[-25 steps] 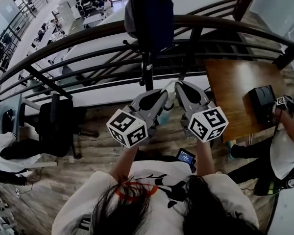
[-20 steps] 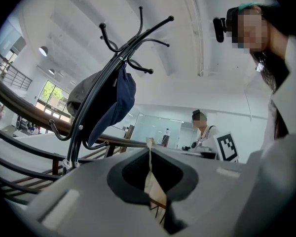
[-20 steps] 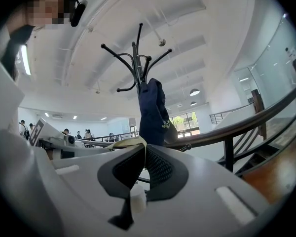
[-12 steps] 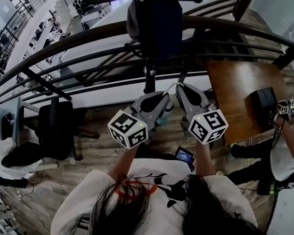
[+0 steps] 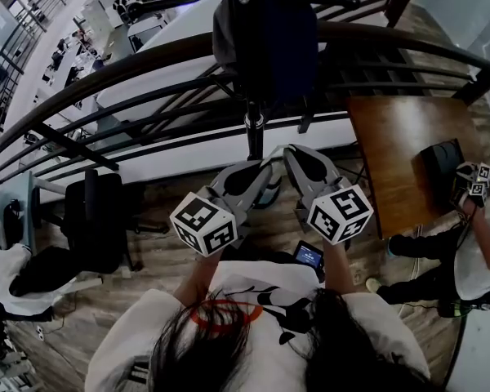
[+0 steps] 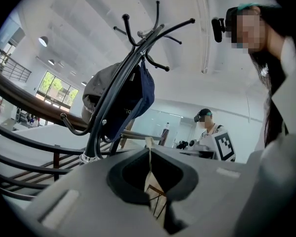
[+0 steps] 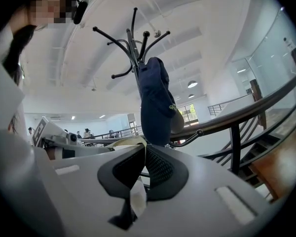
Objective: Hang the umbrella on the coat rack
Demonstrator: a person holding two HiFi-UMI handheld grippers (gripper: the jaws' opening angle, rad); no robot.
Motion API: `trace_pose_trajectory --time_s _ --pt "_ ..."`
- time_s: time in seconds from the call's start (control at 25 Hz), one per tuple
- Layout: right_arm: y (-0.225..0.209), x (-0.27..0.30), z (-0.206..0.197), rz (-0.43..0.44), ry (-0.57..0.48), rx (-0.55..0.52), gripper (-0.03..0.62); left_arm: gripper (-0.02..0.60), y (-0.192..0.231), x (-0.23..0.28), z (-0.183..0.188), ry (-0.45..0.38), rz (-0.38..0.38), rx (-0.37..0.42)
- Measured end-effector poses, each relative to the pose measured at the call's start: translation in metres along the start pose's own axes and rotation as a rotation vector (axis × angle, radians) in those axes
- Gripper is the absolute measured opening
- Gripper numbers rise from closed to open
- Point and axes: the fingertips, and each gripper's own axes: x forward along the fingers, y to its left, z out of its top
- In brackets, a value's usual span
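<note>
left tool [image 6: 149, 153] and right tool [image 7: 144, 150] each clamp a pale strap [image 6: 156, 194], close beside the coat rack [image 6: 112, 105]; keep it taut between them and lift squarely over a free hook [image 6: 71, 127].

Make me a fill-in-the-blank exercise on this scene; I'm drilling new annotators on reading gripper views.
1. The bag hanging on the coat rack is dark ____.
2. The left gripper has its jaws ____ on a pale strap.
3. The right gripper is likewise closed on pale strap, so ____ grippers are occupied.
4. In the head view, the wooden table lies to the person's ____.

Missing words: blue; shut; both; right
</note>
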Motion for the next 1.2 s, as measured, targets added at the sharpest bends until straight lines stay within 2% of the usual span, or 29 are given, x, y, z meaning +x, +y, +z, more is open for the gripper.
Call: trace_pose_trajectory --time_s 0.48,0.72,0.92,1.2 --pt "0.015 0.03 -0.027 0.029 0.078 0.015 0.028 0.0 0.035 -0.022 -0.013 0.024 0.034 -0.061" --pt "0.026 0.045 -0.04 0.045 0.103 -0.016 0.028 0.0 0.062 -0.036 -0.013 0.015 0.068 -0.08" --pt "0.025 0.053 -0.047 0.036 0.119 -0.021 0.028 0.0 0.075 -0.036 -0.016 0.035 0.075 -0.063" --pt "0.019 0.057 -0.059 -0.001 0.157 -0.005 0.028 0.0 0.085 -0.026 -0.031 0.085 0.053 -0.079"
